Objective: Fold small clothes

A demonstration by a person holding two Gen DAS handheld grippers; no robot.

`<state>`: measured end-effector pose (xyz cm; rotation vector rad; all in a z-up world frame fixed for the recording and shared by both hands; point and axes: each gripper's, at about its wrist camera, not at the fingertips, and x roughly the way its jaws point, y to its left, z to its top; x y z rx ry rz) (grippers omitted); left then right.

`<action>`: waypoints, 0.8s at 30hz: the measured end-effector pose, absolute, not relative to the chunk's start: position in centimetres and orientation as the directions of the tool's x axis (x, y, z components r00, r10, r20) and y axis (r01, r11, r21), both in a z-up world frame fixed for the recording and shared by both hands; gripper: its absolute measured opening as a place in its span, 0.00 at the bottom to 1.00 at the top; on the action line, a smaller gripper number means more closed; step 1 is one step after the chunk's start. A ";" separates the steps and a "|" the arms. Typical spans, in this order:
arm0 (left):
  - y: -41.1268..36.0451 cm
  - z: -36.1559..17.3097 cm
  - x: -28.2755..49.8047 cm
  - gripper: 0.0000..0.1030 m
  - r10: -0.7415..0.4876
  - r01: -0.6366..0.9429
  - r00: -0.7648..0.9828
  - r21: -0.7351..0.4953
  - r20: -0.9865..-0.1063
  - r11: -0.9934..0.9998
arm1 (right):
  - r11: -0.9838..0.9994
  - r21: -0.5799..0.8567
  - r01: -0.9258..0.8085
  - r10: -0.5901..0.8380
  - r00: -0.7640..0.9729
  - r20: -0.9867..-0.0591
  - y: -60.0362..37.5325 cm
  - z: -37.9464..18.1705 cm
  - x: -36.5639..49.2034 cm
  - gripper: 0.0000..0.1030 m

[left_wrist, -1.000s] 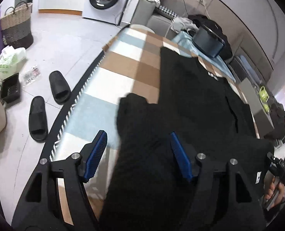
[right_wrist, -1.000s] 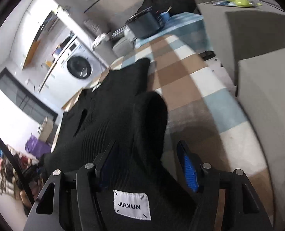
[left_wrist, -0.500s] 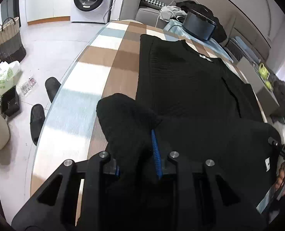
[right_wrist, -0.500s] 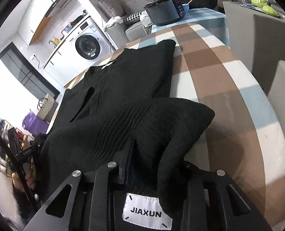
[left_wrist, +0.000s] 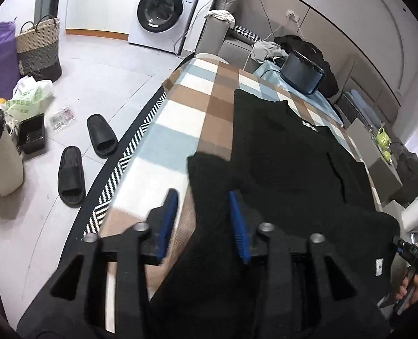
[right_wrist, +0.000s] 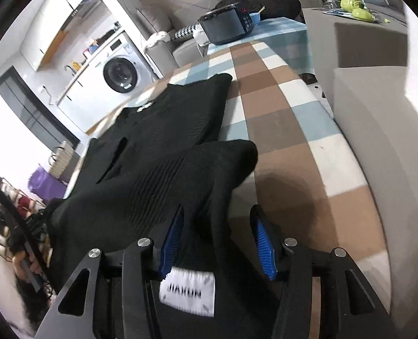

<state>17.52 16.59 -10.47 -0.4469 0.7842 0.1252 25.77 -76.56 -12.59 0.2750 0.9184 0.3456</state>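
Observation:
A black knit sweater point(left_wrist: 279, 147) lies flat along the checked tablecloth point(left_wrist: 197, 107), its near part bunched toward me. My left gripper point(left_wrist: 203, 224) hangs over the sweater's near left edge. Its jaws are opening; cloth lies loose between them, and bare table shows beside the left pad. In the right wrist view the sweater point(right_wrist: 175, 130) has a rounded fold at its near right corner. My right gripper point(right_wrist: 217, 243) is opening over that fold, with cloth and a white label point(right_wrist: 187, 293) between the jaws and its right pad clear of the cloth.
The floor on the left holds two black slippers point(left_wrist: 71, 175), a woven basket point(left_wrist: 39, 48) and bags. A washing machine point(left_wrist: 160, 11) stands at the back. A black appliance point(left_wrist: 302, 75) sits at the table's far end. A grey block point(right_wrist: 378, 113) borders the table's right side.
Both grippers stood open a second ago, shut on bunched sweater cloth half a second ago, and now stand apart again. The cloth has dropped loose between them, and both views have shifted.

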 end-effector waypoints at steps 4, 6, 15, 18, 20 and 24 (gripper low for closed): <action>16.7 -11.0 14.7 0.47 -0.067 -0.284 0.677 -0.343 -0.733 0.895 | 0.902 0.393 -0.177 0.421 0.557 -0.716 -77.7 -12.6 23.2 0.67; 16.3 -11.4 13.7 0.48 -0.069 -0.280 0.658 -0.329 -0.750 0.902 | 0.900 0.396 -0.184 0.428 0.548 -0.719 -77.8 -12.9 22.3 0.67; 14.7 -13.0 13.7 0.34 -0.091 -0.276 0.627 -0.330 -0.774 0.903 | 0.922 0.345 -0.175 0.381 0.559 -0.736 -77.2 -13.9 21.8 0.65; 14.6 -13.0 14.0 0.06 -0.097 -0.263 0.636 -0.333 -0.766 0.905 | 0.913 0.350 -0.208 0.405 0.562 -0.722 -76.9 -13.7 21.7 0.39; 14.8 -12.6 14.0 0.05 -0.097 -0.268 0.655 -0.351 -0.749 0.897 | 0.906 0.331 -0.264 0.423 0.569 -0.705 -76.1 -13.3 21.5 0.08; 15.3 -10.3 13.8 0.05 -0.076 -0.264 0.723 -0.376 -0.686 0.888 | 0.901 0.327 -0.285 0.433 0.644 -0.631 -76.1 -11.1 21.1 0.05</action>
